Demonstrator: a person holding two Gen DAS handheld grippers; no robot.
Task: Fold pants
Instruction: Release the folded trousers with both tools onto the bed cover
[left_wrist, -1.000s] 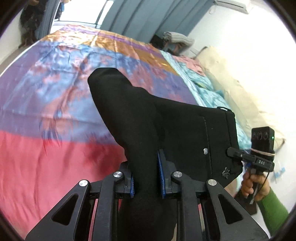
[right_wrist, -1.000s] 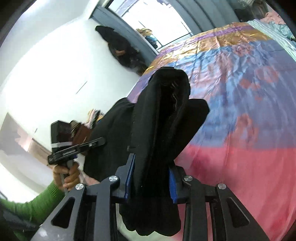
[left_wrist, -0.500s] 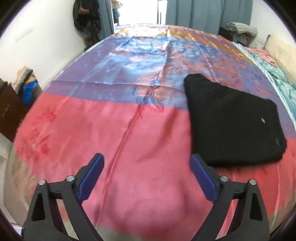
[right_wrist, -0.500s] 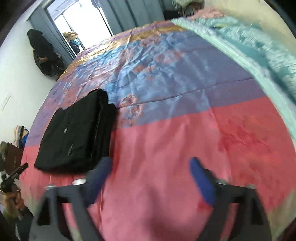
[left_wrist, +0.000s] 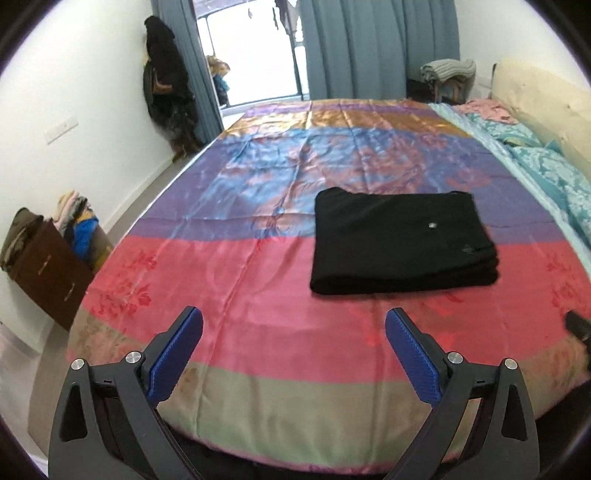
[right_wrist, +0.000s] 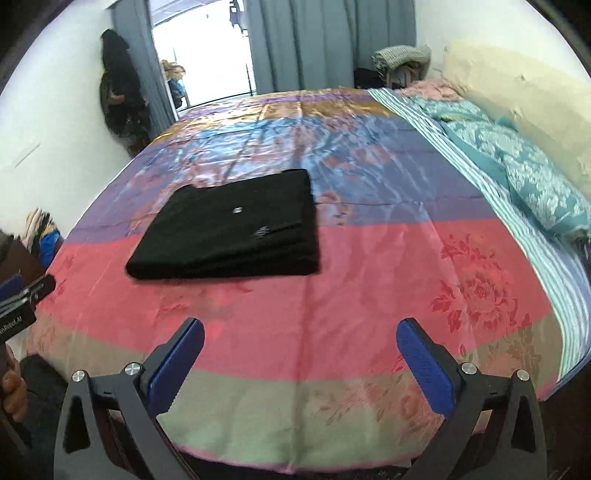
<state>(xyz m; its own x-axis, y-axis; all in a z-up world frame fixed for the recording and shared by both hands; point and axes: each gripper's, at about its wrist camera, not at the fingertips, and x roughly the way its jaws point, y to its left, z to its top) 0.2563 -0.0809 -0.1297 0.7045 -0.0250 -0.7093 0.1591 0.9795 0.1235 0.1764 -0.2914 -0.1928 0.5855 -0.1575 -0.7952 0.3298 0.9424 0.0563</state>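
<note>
The black pants (left_wrist: 400, 240) lie folded into a neat rectangle on the striped satin bedspread (left_wrist: 258, 288), with a small button and emblem facing up. In the right wrist view the same black pants (right_wrist: 232, 229) sit left of centre. My left gripper (left_wrist: 293, 336) hovers over the bed's near edge, well short of the pants; its jaws are still opening and nothing is between them. My right gripper (right_wrist: 299, 347) is likewise back over the near edge, jaws still opening, nothing between its blue pads (right_wrist: 424, 369).
Teal patterned pillows (right_wrist: 532, 184) and a cream headboard (right_wrist: 524, 107) line the bed's right side. A brown drawer unit (left_wrist: 44, 273) piled with clothes stands by the left wall. Grey curtains (left_wrist: 369, 48) and a bright doorway are beyond the bed. The left hand-held gripper's tip (right_wrist: 26, 295) shows at the right wrist view's left edge.
Both grippers let go of the black pants, opened wide and pulled back toward the bed's near edge. The pants now lie folded flat on the bedspread.
</note>
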